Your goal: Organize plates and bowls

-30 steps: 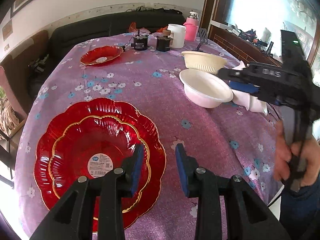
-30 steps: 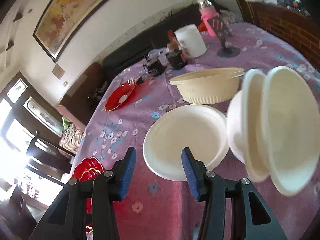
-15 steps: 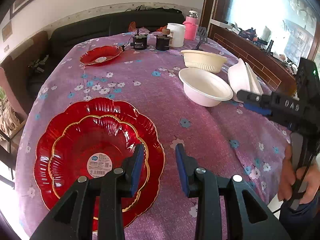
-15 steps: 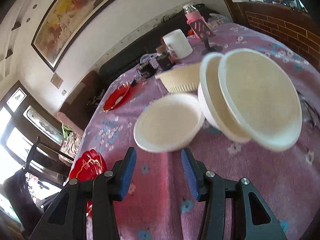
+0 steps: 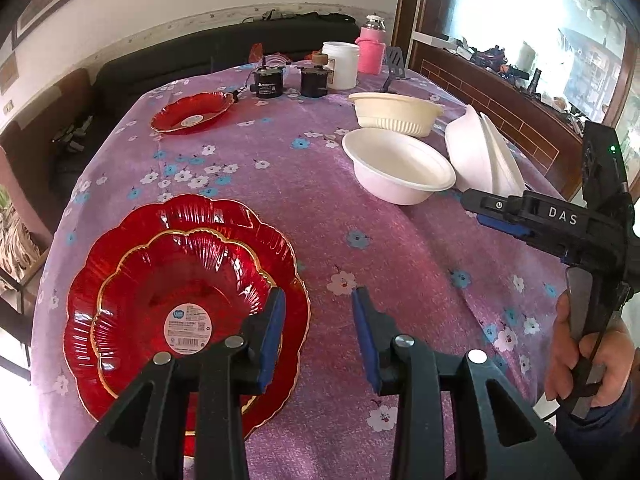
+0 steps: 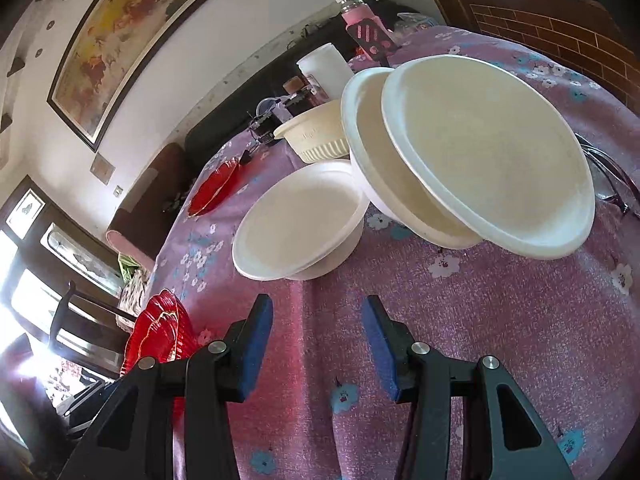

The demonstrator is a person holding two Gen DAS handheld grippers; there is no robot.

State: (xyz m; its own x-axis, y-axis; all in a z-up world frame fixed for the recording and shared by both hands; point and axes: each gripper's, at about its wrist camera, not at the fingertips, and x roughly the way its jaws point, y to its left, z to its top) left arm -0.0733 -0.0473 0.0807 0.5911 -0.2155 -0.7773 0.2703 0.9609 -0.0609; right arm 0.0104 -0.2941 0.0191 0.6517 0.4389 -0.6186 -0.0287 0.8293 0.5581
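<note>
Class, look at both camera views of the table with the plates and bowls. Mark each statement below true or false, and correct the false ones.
1. A smaller red plate sits on a larger red plate. True.
2. The right hand-held gripper grips a white bowl. False: its jaws are empty and open.
3. Two white bowls lean tilted on edge. True.
4. The tablecloth is plain green. False: it is purple with flowers.
5. The left hand-held gripper is empty. True.
</note>
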